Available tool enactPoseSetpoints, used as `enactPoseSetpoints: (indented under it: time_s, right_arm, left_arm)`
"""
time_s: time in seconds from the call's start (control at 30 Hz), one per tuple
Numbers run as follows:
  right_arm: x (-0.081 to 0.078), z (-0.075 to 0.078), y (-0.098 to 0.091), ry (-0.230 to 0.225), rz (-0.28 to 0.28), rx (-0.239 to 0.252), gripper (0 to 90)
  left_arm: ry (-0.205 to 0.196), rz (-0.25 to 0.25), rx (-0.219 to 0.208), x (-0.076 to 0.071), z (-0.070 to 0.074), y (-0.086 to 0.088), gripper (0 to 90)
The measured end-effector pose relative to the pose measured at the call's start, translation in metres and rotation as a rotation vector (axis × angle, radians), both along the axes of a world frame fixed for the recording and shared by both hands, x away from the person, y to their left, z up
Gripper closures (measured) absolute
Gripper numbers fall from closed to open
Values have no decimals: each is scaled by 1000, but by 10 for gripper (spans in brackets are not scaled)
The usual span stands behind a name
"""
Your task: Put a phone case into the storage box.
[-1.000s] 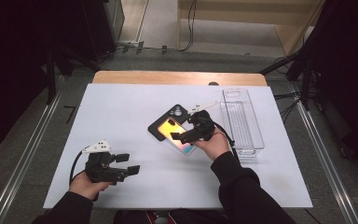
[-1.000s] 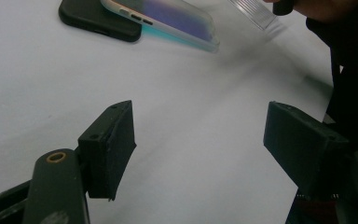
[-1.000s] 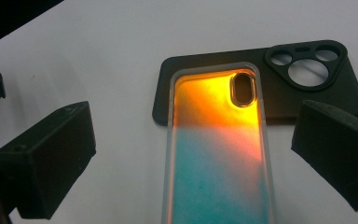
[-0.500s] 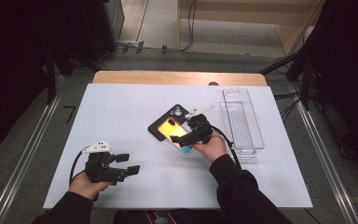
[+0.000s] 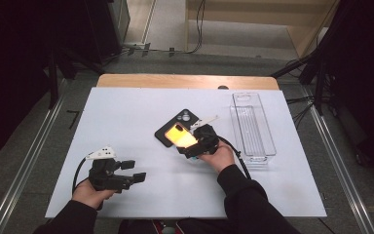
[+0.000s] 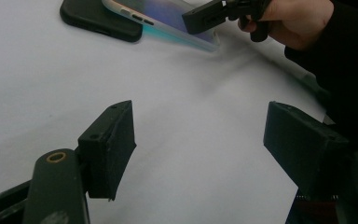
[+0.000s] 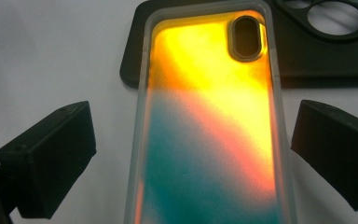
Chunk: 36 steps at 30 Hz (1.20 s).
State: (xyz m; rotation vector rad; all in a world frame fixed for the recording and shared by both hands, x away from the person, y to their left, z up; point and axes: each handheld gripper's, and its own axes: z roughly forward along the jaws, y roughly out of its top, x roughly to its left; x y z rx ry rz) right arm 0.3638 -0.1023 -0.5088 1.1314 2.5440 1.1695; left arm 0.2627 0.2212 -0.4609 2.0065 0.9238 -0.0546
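1. The translucent orange-to-teal phone case [image 7: 212,126] lies near the table's middle, its far end overlapping a black phone case [image 5: 173,127] with round camera holes.
2. The right gripper [image 5: 191,146] straddles the colourful case, jaws spread wide on either side and not touching it.
3. The left gripper [image 5: 132,171] hovers at the near left over the bare white table [image 5: 126,112], jaws apart and empty.
4. A clear plastic rectangular tray [image 5: 252,126] stands at the right.
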Motion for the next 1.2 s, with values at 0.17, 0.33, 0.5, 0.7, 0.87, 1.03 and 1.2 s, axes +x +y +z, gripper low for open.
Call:
enactPoseSetpoints:
  time_s: [0.17, 0.33, 0.5, 0.7, 0.87, 1.03, 1.2]
  right_arm:
    - [-1, -6, 4, -11, -21, -41, 68]
    - [-4, -9, 6, -46, -11, -67, 68]
    - [-10, -11, 9, -107, -29, -119, 124]
    - [-10, -10, 9, -111, -34, -122, 144]
    - [-10, -10, 9, -108, -32, -122, 147]
    - [-10, -5, 6, -96, -15, -110, 148]
    - [-13, 9, 2, -84, -10, -74, 148]
  left_arm:
    - [0, 4, -2, 0, 0, 0, 251]
    - [1, 4, -1, 0, 0, 0, 251]
    - [0, 6, -3, 0, 0, 0, 251]
    - [0, 5, -4, 0, 0, 0, 251]
    - [2, 5, -4, 0, 0, 0, 251]
    - [2, 8, -7, 1, 0, 0, 251]
    - [65, 35, -52, 3, 3, 1, 251]
